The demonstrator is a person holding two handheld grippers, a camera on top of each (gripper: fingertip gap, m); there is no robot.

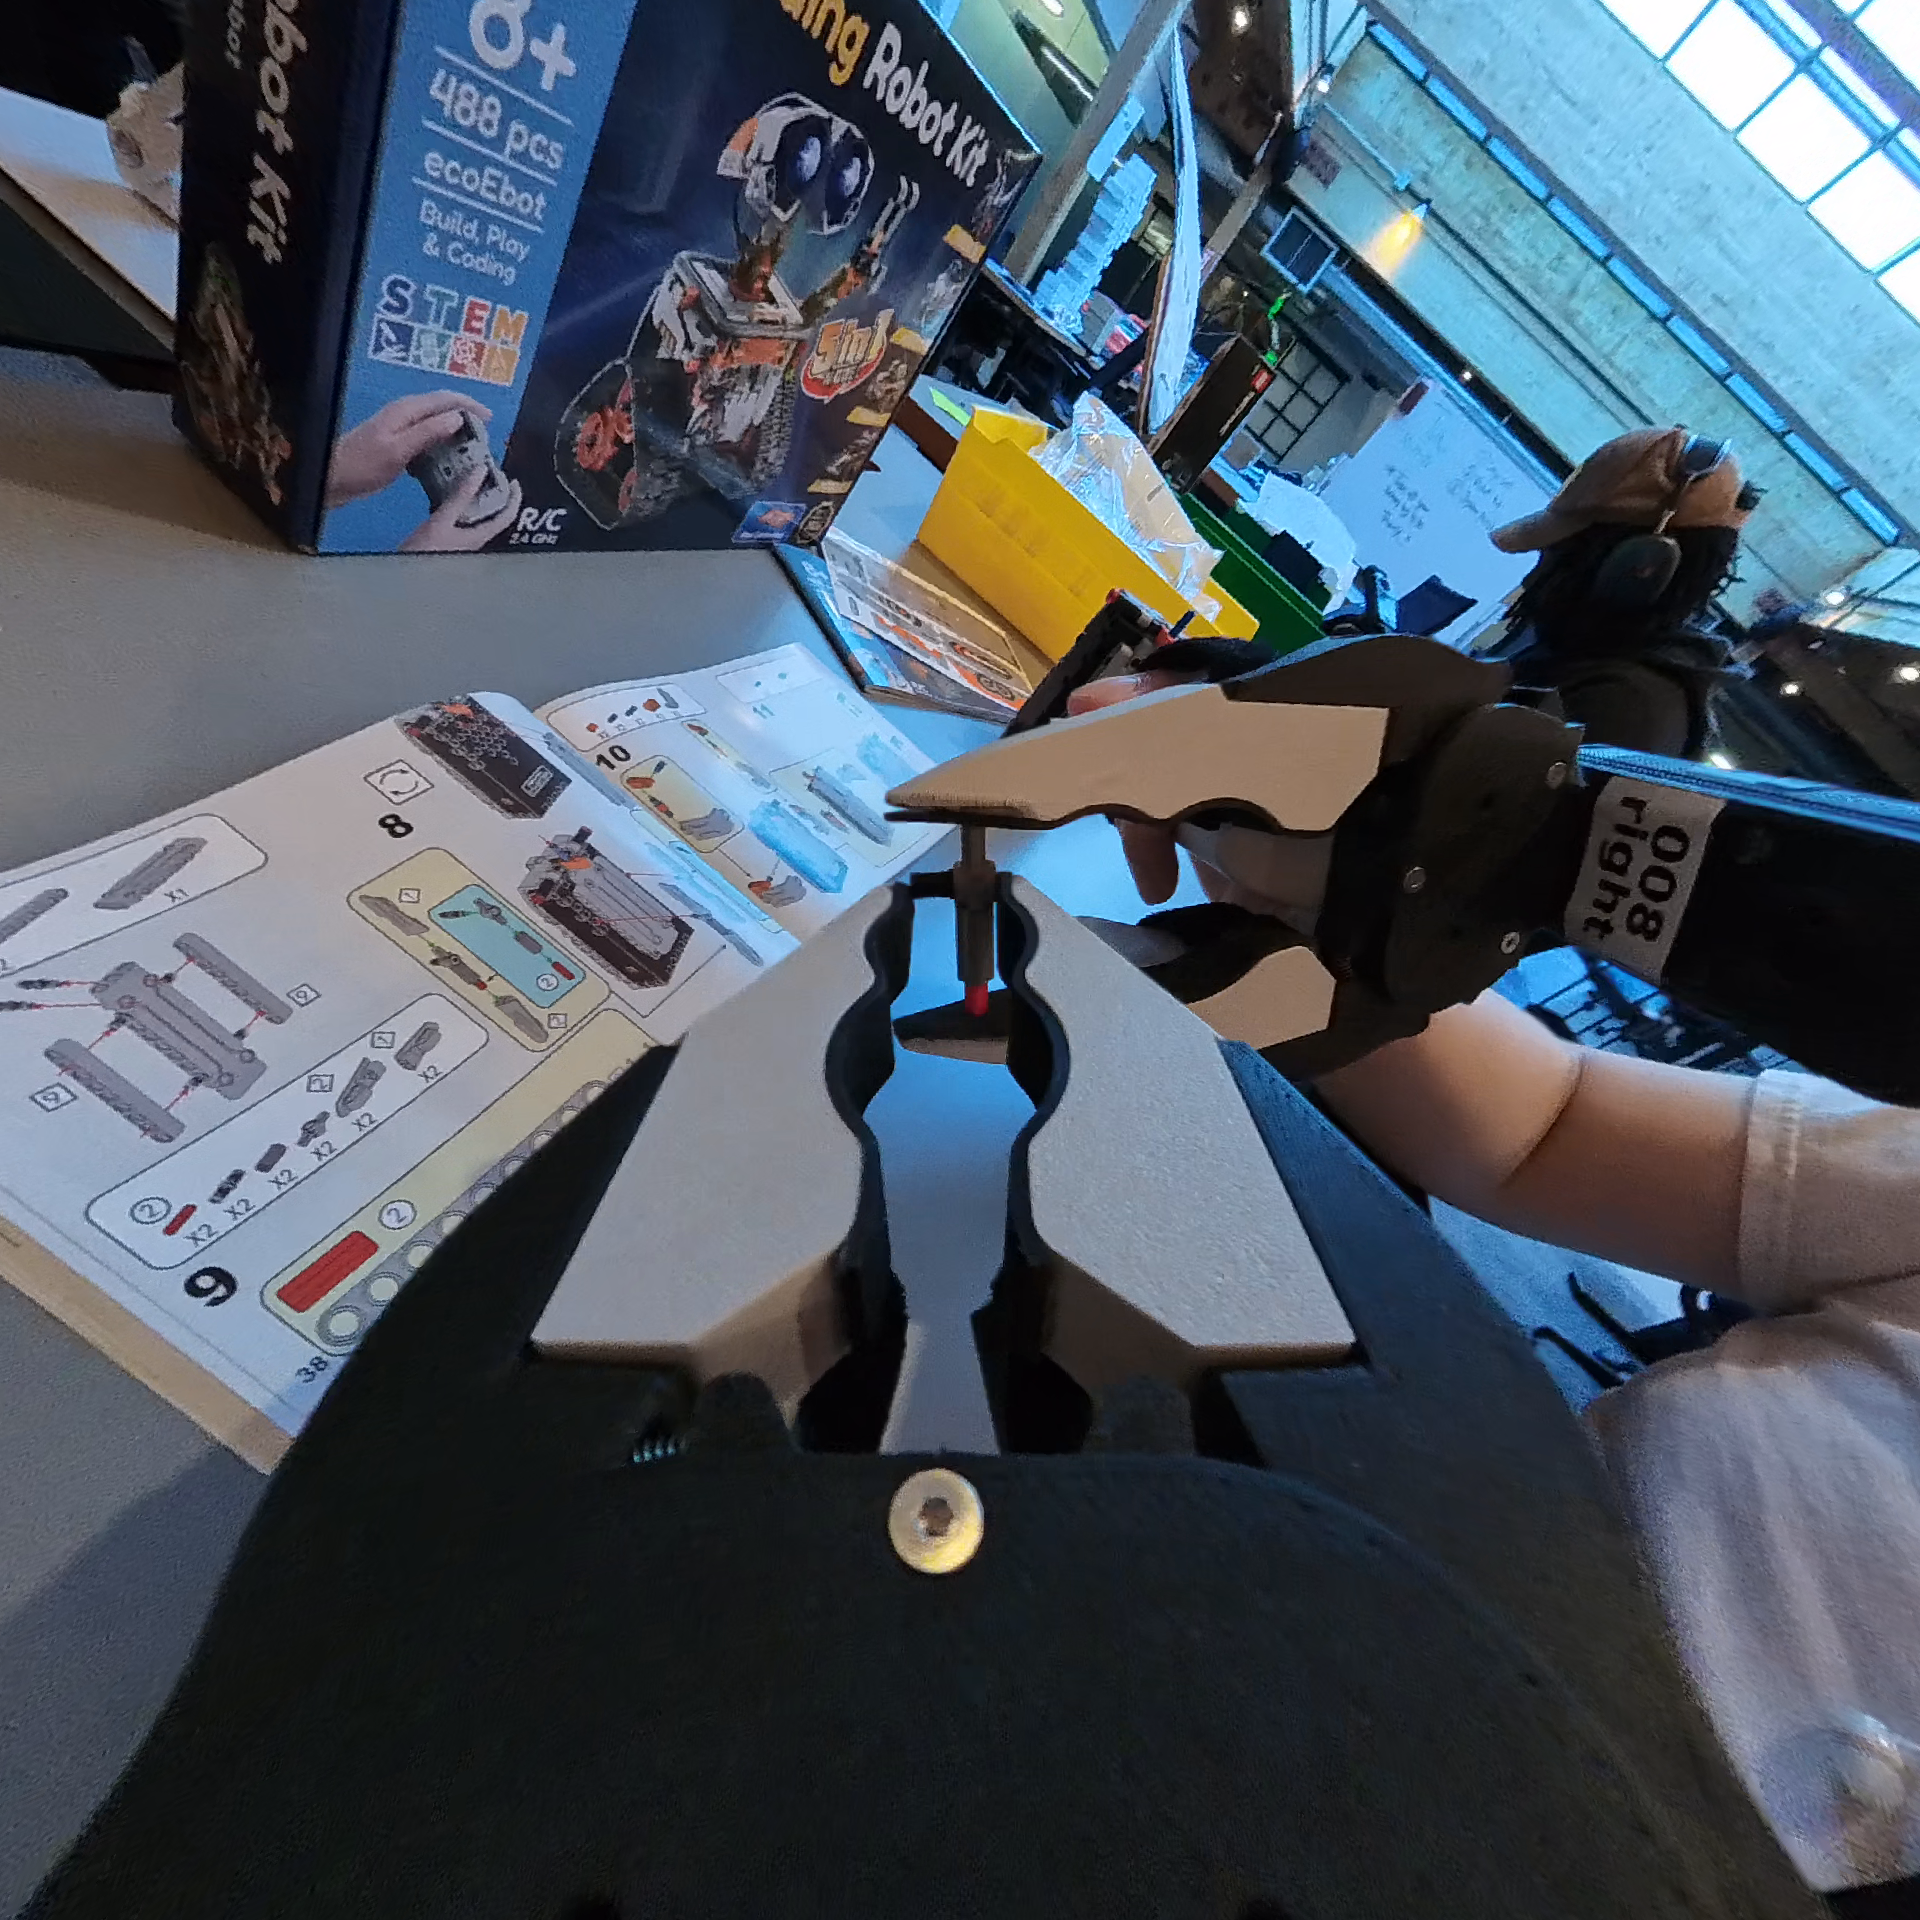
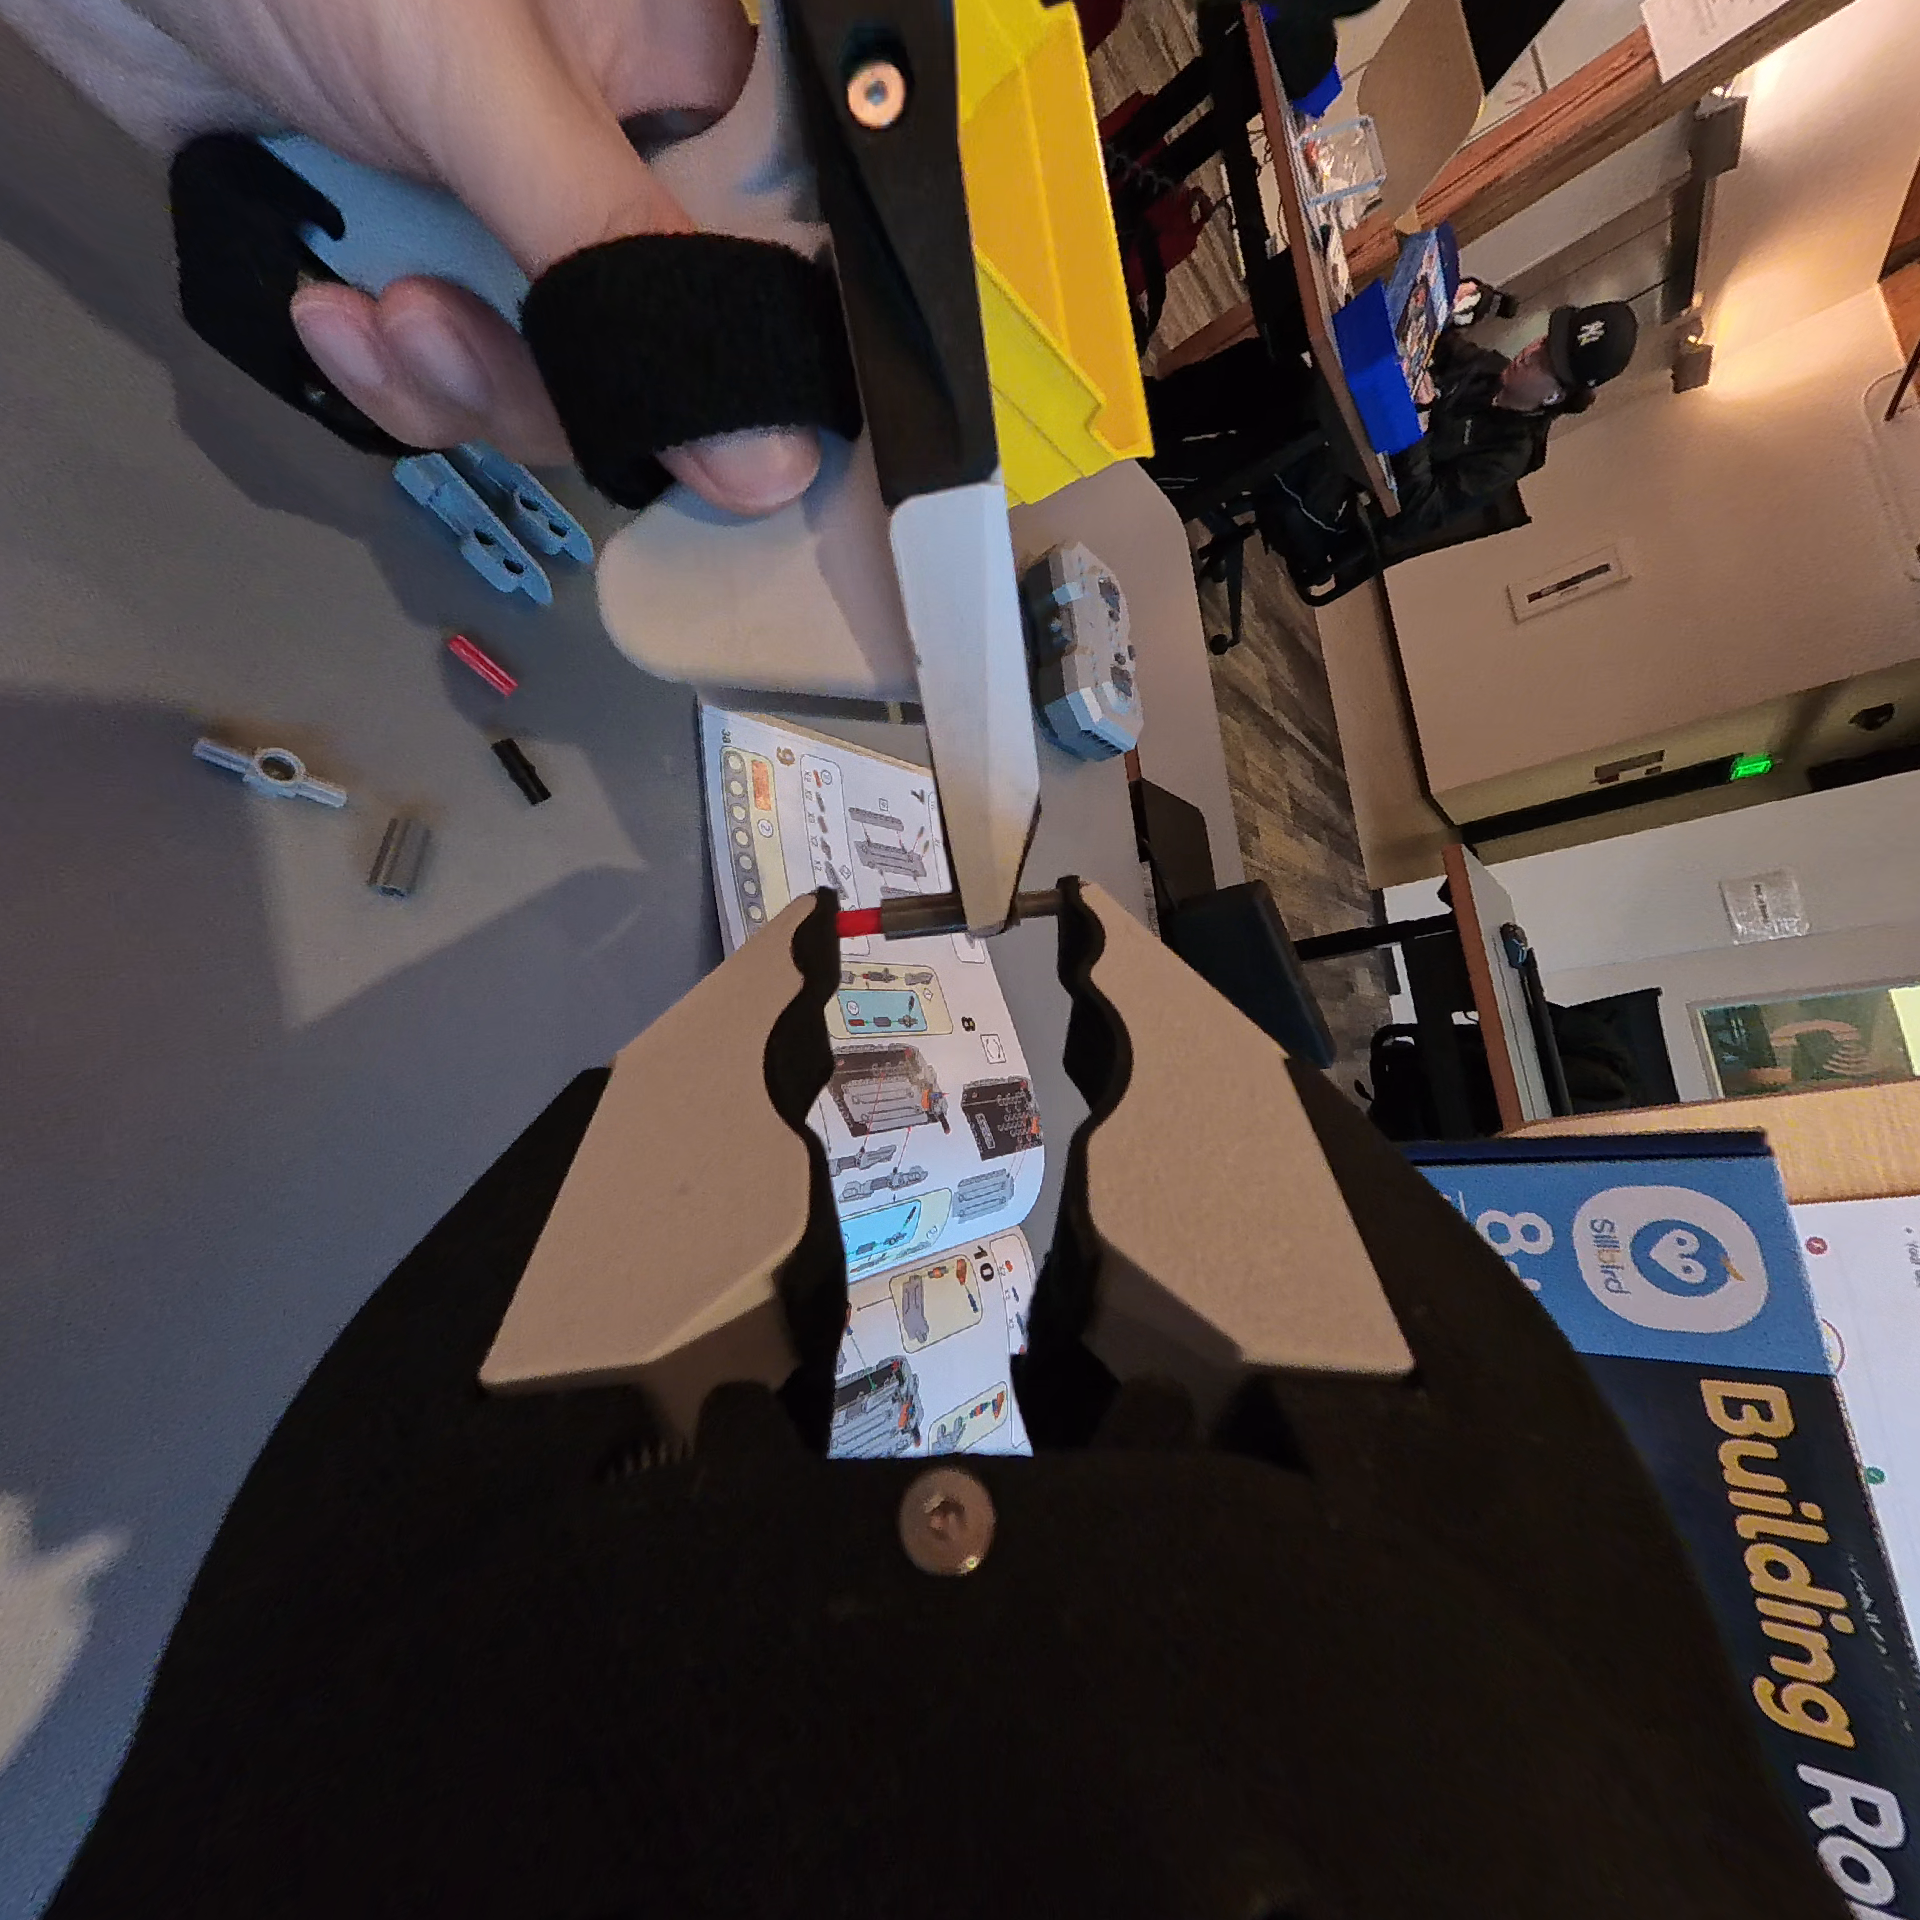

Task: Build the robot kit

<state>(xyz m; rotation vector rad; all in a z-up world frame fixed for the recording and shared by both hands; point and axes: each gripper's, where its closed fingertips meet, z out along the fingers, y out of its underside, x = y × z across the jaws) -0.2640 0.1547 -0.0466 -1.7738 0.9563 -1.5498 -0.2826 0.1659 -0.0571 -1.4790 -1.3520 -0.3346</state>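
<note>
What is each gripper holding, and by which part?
Both hold one small rod assembly. The left gripper clamps its dark middle sleeve; the right gripper presses its two ends, red tip and dark end.

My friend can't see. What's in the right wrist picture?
Two grippers meet on one small rod with a red end: the right gripper holds its two ends and the left gripper pinches its middle, above an open booklet on a grey table.

Kit box (image 1: 582, 270) cut off at top edge, booklet (image 1: 343, 997) corner hidden behind left gripper (image 1: 961, 914)

Matt, seemingly plastic jaws; glossy cardboard box (image 1: 582, 270)
</note>
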